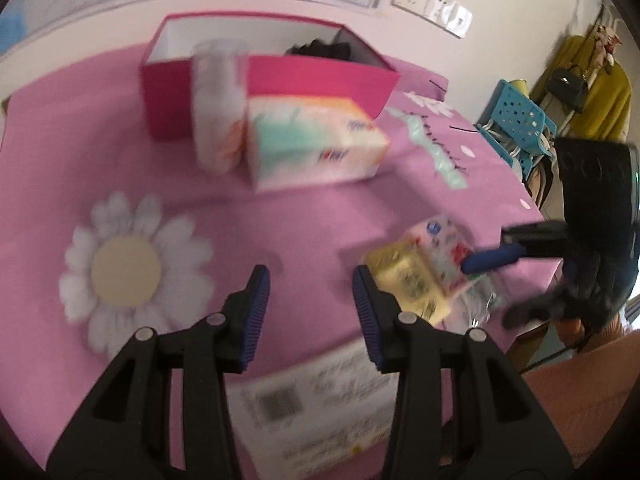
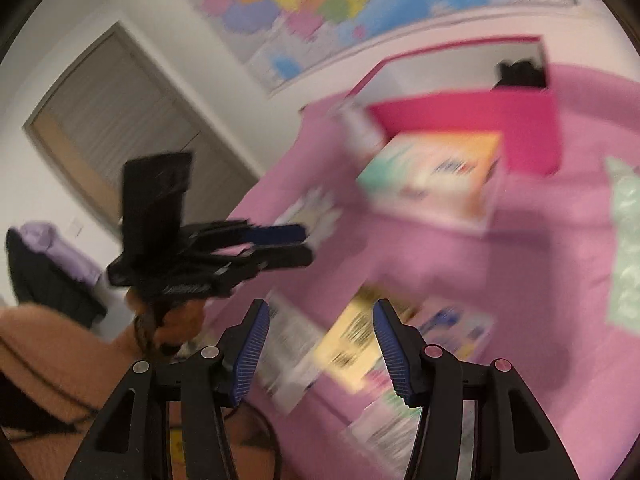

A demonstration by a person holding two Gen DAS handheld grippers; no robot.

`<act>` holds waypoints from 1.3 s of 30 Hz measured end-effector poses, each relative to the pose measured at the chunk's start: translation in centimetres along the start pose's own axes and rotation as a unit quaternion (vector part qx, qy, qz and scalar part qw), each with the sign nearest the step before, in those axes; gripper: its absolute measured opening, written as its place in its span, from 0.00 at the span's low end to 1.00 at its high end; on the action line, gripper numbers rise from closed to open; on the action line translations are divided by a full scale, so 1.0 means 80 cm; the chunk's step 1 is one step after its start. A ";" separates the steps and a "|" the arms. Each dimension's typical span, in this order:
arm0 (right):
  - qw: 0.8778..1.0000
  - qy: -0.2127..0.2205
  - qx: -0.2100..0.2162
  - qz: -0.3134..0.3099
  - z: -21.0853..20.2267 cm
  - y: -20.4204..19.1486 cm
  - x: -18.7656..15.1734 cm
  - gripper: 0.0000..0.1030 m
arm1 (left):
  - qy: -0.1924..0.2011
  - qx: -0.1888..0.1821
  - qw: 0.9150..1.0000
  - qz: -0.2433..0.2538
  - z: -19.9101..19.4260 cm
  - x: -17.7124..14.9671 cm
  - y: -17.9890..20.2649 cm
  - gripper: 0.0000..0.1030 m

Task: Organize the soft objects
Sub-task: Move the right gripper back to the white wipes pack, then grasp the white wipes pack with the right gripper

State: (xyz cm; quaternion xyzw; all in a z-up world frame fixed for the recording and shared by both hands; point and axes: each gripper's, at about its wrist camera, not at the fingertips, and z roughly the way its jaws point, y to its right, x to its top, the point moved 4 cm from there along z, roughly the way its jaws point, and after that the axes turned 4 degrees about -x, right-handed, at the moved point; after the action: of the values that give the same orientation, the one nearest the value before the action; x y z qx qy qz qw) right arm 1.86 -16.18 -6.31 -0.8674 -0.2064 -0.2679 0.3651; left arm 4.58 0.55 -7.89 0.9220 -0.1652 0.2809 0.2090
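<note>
Writing: print is seen on the yellow tissue pack, on the white printed sheet with its square code, and on the large tissue box, but all of it is blurred and nothing can be read.
Left gripper: it is pointed steeply down at the pink tablecloth; the jaws are held partly apart with nothing between them.
Right gripper: it is angled down over the yellow tissue pack; the jaws are partly apart, and no pad is seen pressing on anything.
Soft objects: the yellow tissue pack and a patterned tissue pack are lain touching, just beside the left gripper.
Pink box: it is stood open at the far edge, with a dark item inside.
Wrapped roll: it is stood upright against the large tissue box.
</note>
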 end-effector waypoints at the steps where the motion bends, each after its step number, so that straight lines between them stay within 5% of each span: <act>1: 1.000 -0.016 0.012 -0.006 0.007 -0.010 -0.011 0.54 | -0.001 0.000 1.000 -0.006 -0.004 -0.008 -0.004 0.44; 5: 0.997 -0.068 0.047 -0.002 0.035 -0.030 -0.047 0.54 | -0.011 0.004 1.000 -0.028 -0.015 -0.039 -0.020 0.44; 10: 0.994 -0.100 0.037 0.023 0.075 -0.031 -0.065 0.54 | -0.028 0.005 0.998 -0.060 -0.019 -0.069 -0.036 0.45; 15: 0.997 -0.082 -0.002 0.007 0.089 -0.038 -0.058 0.54 | -0.030 -0.010 0.997 -0.075 -0.036 -0.091 -0.045 0.58; 22: 0.998 -0.060 -0.033 0.003 0.106 -0.043 -0.051 0.55 | -0.053 -0.062 0.993 -0.082 -0.041 -0.117 -0.043 0.60; 31: 0.999 -0.048 -0.008 0.005 0.127 -0.053 -0.044 0.63 | -0.042 -0.080 0.992 -0.085 -0.042 -0.117 -0.033 0.63; 39: 0.999 -0.035 0.004 -0.003 0.122 -0.064 -0.040 0.54 | -0.011 -0.064 0.994 -0.093 -0.060 -0.109 -0.039 0.63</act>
State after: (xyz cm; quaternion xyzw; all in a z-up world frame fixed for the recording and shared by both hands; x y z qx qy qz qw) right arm -0.39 -6.12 -11.42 -0.8742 -0.2228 -0.2371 0.3605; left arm -3.08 7.15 -10.32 0.9212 -0.0985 0.2389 0.2908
